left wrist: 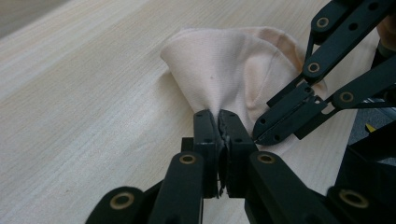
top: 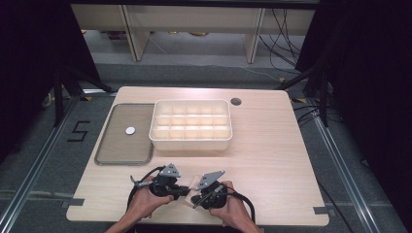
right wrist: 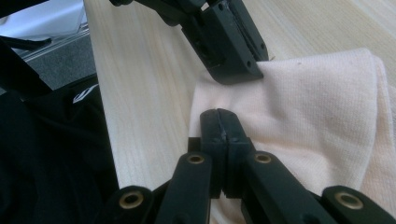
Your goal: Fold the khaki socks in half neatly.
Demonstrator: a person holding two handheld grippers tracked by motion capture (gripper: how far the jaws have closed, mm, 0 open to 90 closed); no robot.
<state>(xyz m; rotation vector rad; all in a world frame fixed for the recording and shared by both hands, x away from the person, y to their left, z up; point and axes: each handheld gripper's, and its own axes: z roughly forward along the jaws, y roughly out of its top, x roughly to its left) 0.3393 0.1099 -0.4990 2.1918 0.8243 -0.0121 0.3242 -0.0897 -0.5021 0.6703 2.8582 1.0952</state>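
Note:
A pale pink cloth (top: 196, 181) lies bunched on the wooden table near its front edge, between my two hands. In the left gripper view my left gripper (left wrist: 218, 115) is shut on a pinched fold of the cloth (left wrist: 224, 70), and my right gripper (left wrist: 262, 134) grips the same edge just to the right. The right gripper view has my right gripper (right wrist: 218, 114) shut on the near edge of the cloth (right wrist: 317, 102), with the left gripper (right wrist: 239, 71) clamped a little beyond it. From above, the left gripper (top: 186, 191) and right gripper (top: 195, 199) almost touch.
A white tray with several compartments (top: 190, 141) stands at the middle of the table. Left of it lies a dark flat tray (top: 116, 145) with a small white disc (top: 130, 130) on it. A round cable hole (top: 236, 101) sits behind. The table's front edge is close to my hands.

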